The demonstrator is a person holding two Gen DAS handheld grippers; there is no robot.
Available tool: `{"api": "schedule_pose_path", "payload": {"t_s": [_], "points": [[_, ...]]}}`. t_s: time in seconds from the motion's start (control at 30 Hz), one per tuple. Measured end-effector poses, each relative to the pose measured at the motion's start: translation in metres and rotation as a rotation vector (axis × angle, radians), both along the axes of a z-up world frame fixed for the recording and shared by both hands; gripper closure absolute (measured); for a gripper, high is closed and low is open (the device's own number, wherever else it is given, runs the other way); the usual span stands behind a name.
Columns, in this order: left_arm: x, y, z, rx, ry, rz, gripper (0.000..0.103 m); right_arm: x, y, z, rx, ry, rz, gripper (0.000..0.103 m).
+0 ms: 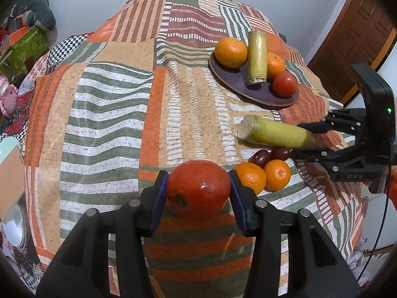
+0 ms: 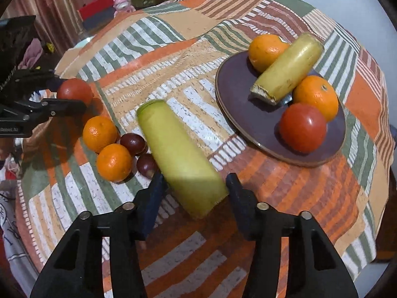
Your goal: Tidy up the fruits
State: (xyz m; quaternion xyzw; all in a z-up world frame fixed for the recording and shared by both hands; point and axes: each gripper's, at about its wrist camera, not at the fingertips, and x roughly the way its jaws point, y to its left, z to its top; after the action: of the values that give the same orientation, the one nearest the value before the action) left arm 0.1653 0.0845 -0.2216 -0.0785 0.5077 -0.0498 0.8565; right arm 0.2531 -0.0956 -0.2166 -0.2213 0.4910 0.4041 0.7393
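My left gripper (image 1: 198,186) is shut on a red tomato (image 1: 198,188), held above the patterned tablecloth; it also shows in the right wrist view (image 2: 74,90). My right gripper (image 2: 194,186) is shut on a yellow-green sugarcane piece (image 2: 178,156), also seen in the left wrist view (image 1: 275,134). A dark plate (image 2: 238,114) holds two oranges (image 2: 266,51), another cane piece (image 2: 289,68) and a tomato (image 2: 302,126). Two oranges (image 2: 99,132) and two dark grapes (image 2: 132,142) lie on the cloth under the cane.
The round table with patchwork cloth (image 1: 124,114) drops off at its edges. A wooden door (image 1: 357,39) stands at the right. Boxes, a green bag (image 1: 22,47) and a pink toy (image 1: 6,94) crowd the floor at the left.
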Motion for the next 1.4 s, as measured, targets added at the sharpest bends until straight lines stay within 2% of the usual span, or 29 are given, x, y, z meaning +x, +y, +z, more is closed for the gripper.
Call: {"api": "schedule_pose_path", "payload": {"t_s": [0.1,0.27,0.37,0.57,0.87,1.0,1.13,1.4], "points": [[-0.001,-0.005,0.005,0.005,-0.007,-0.010,0.056,-0.014,-0.013,0.003,-0.005,-0.019,-0.044,0.063],[-0.004,-0.013,0.012,0.006,-0.027,-0.032,0.056,-0.033,-0.044,0.011,0.003,0.028,-0.164,0.066],[-0.006,-0.019,0.016,0.006,-0.036,-0.043,0.056,-0.042,-0.051,0.018,0.002,0.036,-0.152,0.068],[-0.006,-0.024,0.019,0.016,-0.043,-0.049,0.056,-0.034,-0.040,0.024,0.038,0.014,-0.164,0.068],[0.002,-0.023,0.021,0.018,-0.048,-0.041,0.056,-0.002,-0.007,-0.005,0.030,0.053,-0.178,0.067],[0.010,-0.027,0.022,0.023,-0.052,-0.048,0.056,-0.003,-0.007,-0.003,0.061,0.038,-0.203,0.068],[0.022,-0.033,0.025,0.031,-0.062,-0.062,0.056,-0.003,-0.022,0.014,0.132,0.015,-0.256,0.068],[0.060,-0.051,0.039,0.036,-0.102,-0.092,0.056,0.021,-0.062,0.066,0.267,-0.112,-0.389,0.069]]}}
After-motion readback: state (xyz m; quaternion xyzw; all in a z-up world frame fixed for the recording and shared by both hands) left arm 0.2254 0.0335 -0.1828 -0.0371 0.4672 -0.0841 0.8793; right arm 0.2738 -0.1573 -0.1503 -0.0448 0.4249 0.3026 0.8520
